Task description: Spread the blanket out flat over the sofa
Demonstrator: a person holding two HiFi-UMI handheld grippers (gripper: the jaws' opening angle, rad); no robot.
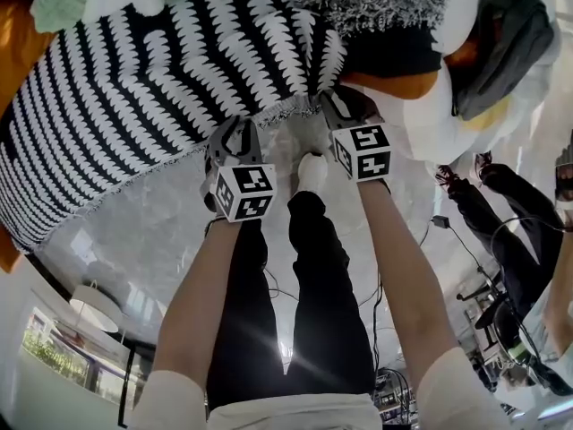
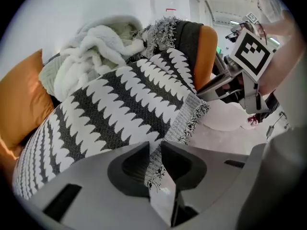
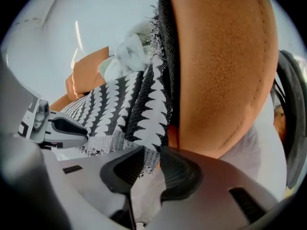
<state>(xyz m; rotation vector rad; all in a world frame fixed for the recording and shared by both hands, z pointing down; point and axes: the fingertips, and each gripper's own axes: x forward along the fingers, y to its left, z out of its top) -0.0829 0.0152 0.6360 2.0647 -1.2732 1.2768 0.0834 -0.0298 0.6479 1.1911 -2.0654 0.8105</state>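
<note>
Most of what we see is the orange sofa (image 3: 220, 66), its rounded arm filling the right gripper view. Over the sofa's seat and front lies the black-and-white patterned blanket (image 1: 179, 88), rumpled rather than flat, with its fringed hem hanging along the sofa's front edge. A darker fringed part of it is draped over the sofa's arm. Further back on the sofa sits a heap of fluffy white throw (image 2: 96, 51). An orange cushion (image 2: 24, 99) leans at the sofa's far end.

At the sofa's front edge we hold both tools on the hem. The left gripper (image 2: 154, 157) is clamped on the blanket's fringed edge, the cloth pinched between its dark pads. The right gripper (image 3: 151, 164), closer to the sofa's arm, likewise grips the hem, which fills the narrow gap between its ribbed pads.
</note>
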